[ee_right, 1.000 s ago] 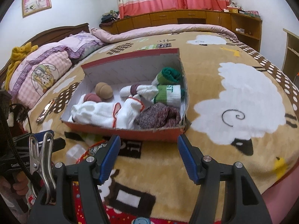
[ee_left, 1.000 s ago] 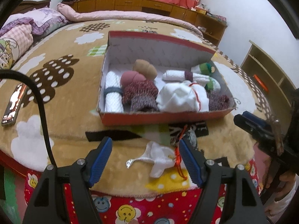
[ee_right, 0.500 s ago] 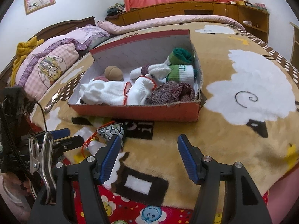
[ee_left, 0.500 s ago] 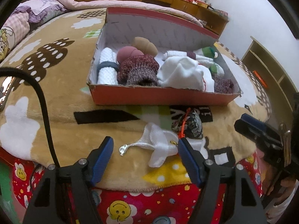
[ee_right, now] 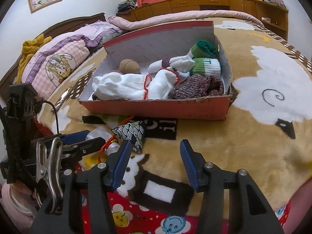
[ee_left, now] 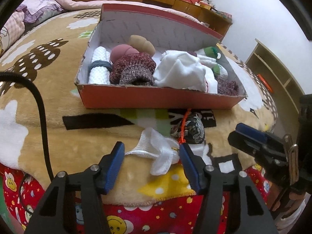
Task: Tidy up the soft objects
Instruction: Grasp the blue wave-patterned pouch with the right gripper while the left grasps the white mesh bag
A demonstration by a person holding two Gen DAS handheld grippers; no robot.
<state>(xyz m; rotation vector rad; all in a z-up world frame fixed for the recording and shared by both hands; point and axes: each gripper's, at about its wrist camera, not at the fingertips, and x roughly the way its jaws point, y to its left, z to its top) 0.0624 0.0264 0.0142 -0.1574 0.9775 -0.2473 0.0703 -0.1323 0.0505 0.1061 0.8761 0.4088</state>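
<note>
Lying on the blanket point(ee_left: 48, 101) just in front of the red box point(ee_left: 156, 99) is a white cloth pouch point(ee_left: 158, 152) with a cord, and touching its far side is sitting a dark patterned sachet point(ee_left: 188, 129) with an orange tassel. Both are waiting outside the box, probably because they are the last loose pieces; rolled socks, a knitted hat and white gloves are already filling the box.

The left gripper point(ee_left: 152, 159) is straddling the white pouch, its blue jaws closing around it but not yet pressing, so nothing is being held. The low angle looks chosen to pinch the fabric off the blanket. The right gripper point(ee_right: 154, 157) is hovering over bare blanket just right of the sachet, its jaws also closing with nothing between them.

Part of the pouch is hiding behind the left jaw, and the lower socks in the box are being covered by the white gloves. A sleeve and fingers are showing only at the frame edges.
</note>
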